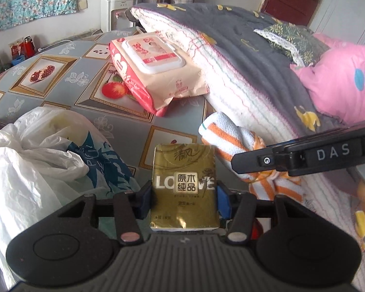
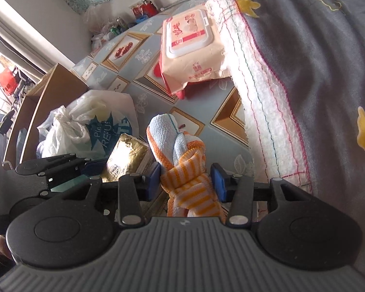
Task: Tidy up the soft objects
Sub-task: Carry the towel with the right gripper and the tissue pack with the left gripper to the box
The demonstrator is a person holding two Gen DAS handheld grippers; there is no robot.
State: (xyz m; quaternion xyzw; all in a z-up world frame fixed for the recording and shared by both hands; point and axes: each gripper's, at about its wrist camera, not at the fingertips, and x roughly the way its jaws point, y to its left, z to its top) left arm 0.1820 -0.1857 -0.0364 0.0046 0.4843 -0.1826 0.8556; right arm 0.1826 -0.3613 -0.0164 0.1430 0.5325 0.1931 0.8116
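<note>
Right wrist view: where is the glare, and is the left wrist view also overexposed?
Right wrist view: sunlight washes out the gold tissue pack top and the quilt's white edge. Left wrist view: evenly lit, the pack's print readable; fisheye bends the edges in both.

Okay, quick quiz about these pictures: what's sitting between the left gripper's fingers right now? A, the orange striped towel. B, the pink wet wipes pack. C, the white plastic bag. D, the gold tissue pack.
D: in the left wrist view the gold tissue pack sits clamped between the left gripper fingers, while the orange striped towel is in the right gripper.
</note>
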